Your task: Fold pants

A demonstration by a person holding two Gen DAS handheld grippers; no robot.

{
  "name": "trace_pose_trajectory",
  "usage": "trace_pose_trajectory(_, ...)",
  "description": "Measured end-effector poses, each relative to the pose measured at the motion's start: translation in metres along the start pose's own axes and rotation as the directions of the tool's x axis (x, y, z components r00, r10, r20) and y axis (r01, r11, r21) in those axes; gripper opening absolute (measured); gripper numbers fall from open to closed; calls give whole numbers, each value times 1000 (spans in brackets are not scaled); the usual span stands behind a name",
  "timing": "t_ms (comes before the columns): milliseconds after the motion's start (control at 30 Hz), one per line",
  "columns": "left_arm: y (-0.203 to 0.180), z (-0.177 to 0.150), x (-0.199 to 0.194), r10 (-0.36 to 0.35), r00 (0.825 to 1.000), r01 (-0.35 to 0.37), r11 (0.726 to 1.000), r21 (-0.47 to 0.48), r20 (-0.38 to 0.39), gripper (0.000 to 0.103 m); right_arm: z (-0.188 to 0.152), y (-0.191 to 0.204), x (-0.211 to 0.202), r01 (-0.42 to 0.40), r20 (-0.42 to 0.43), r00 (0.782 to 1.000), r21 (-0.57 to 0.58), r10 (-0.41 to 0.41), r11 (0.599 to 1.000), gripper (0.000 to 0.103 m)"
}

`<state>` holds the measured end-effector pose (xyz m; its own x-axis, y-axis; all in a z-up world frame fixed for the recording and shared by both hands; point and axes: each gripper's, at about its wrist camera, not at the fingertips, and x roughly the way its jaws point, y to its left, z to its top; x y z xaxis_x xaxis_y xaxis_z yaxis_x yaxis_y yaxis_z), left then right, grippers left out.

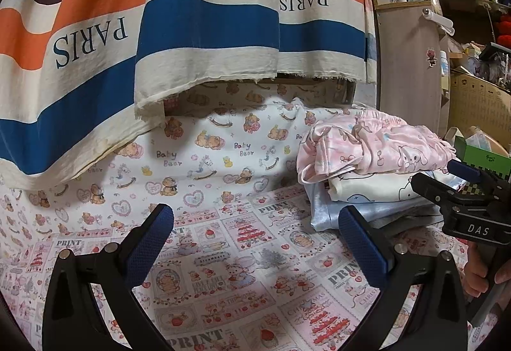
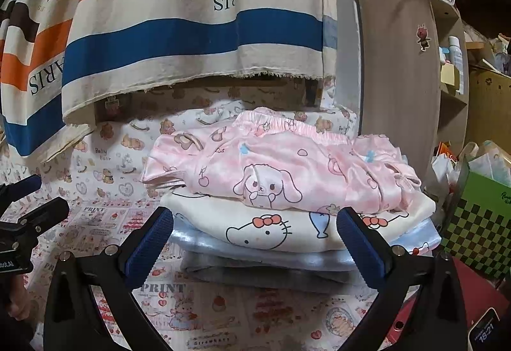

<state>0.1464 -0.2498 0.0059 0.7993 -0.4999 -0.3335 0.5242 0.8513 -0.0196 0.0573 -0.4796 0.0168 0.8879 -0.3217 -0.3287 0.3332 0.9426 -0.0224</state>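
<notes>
From the left: my left gripper [image 1: 255, 242] hovers with jaws spread wide and empty over the printed bedsheet [image 1: 223, 271]. A striped cloth [image 1: 198, 15] hangs behind. To its right, the pink pants [image 2: 271, 172] lie folded on top of a stack of clothes [image 2: 271, 242] on the bed. My right gripper [image 2: 255, 242] faces that stack, jaws apart, holding nothing.

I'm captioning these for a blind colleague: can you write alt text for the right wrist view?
The open right tool faces a stack of folded clothes, pink bunny-print pants on top, a white cat-print garment beneath. A striped PARIS cloth hangs behind; the left tool shows at the left edge.
</notes>
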Motion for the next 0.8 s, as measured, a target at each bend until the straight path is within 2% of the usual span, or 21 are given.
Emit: trace_pose_trajectory(800,3,0,1,15,1000,-15,1000,-11,-13,103,1,2,-1,-10,2,1000,-3,10,1000,102)
